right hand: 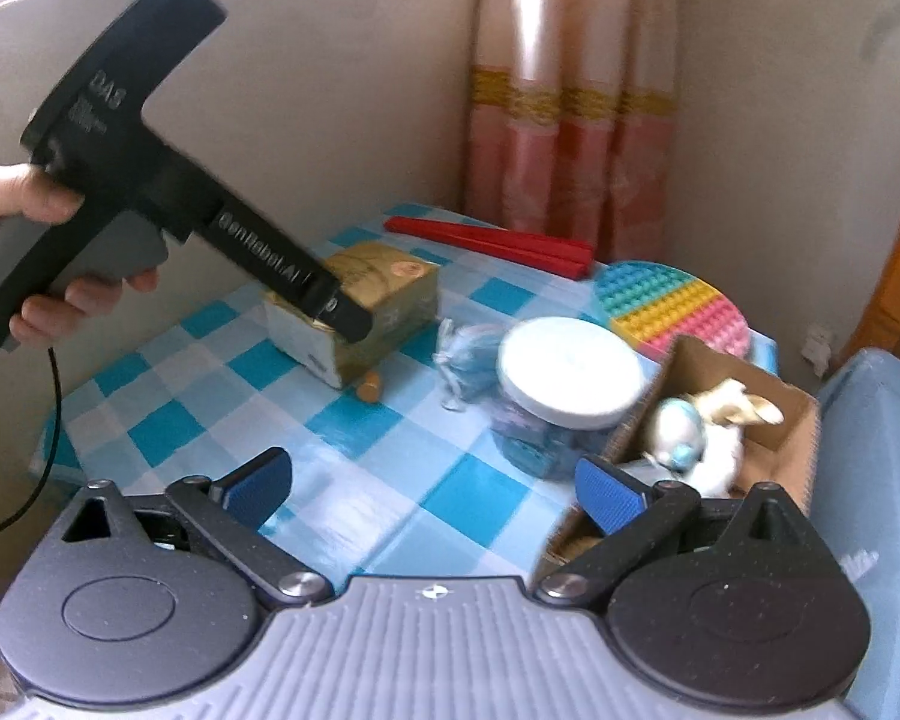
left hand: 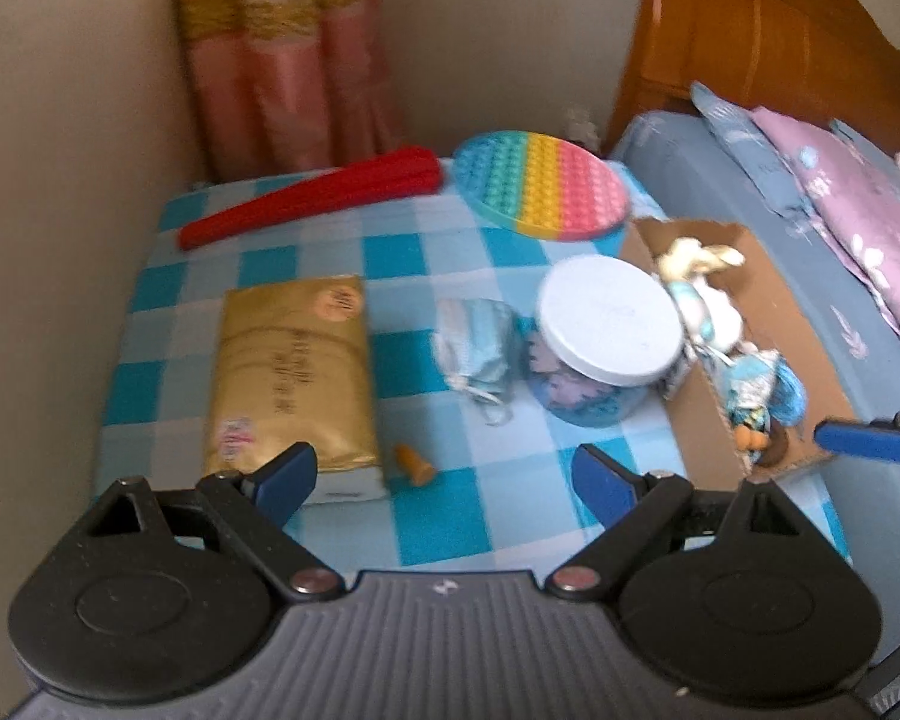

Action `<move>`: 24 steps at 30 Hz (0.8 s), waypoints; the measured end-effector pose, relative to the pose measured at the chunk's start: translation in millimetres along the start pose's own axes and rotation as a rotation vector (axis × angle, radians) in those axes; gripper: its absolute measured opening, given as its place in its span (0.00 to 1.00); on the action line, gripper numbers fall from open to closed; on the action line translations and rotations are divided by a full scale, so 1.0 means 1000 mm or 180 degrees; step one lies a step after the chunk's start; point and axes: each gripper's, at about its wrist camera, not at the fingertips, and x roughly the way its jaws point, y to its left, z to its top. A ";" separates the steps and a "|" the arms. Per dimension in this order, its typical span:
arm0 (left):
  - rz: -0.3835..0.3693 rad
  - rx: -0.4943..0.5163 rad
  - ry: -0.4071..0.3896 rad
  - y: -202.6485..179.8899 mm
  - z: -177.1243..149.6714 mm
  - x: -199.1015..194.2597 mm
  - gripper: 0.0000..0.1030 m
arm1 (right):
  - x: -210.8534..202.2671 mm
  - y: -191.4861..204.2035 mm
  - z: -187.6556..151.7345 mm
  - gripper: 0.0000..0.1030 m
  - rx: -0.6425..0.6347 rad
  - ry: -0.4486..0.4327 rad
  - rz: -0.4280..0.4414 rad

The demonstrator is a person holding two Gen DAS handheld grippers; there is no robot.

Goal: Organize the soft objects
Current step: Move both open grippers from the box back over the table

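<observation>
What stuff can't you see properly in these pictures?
- Jar contents: blurred in both views, only pink and blue shapes show.
- Gold pack writing: too blurred in the left view; the left gripper covers part of it in the right view.
- Toys in the box: lower ones hidden by its wall and the right gripper.
- Orange bit: too small to name.
</observation>
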 end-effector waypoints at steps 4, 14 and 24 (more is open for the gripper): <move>0.0168 -0.0135 -0.0091 0.012 -0.011 -0.006 0.91 | 0.019 0.009 0.007 0.88 -0.0098 0.0035 0.0153; 0.0345 -0.0591 0.0024 0.051 -0.058 0.014 0.92 | 0.084 0.023 0.024 0.75 -0.0545 0.0307 0.0482; 0.0711 -0.0537 -0.0152 0.061 -0.069 0.021 0.92 | 0.151 0.026 0.048 0.54 -0.0908 0.0588 0.0576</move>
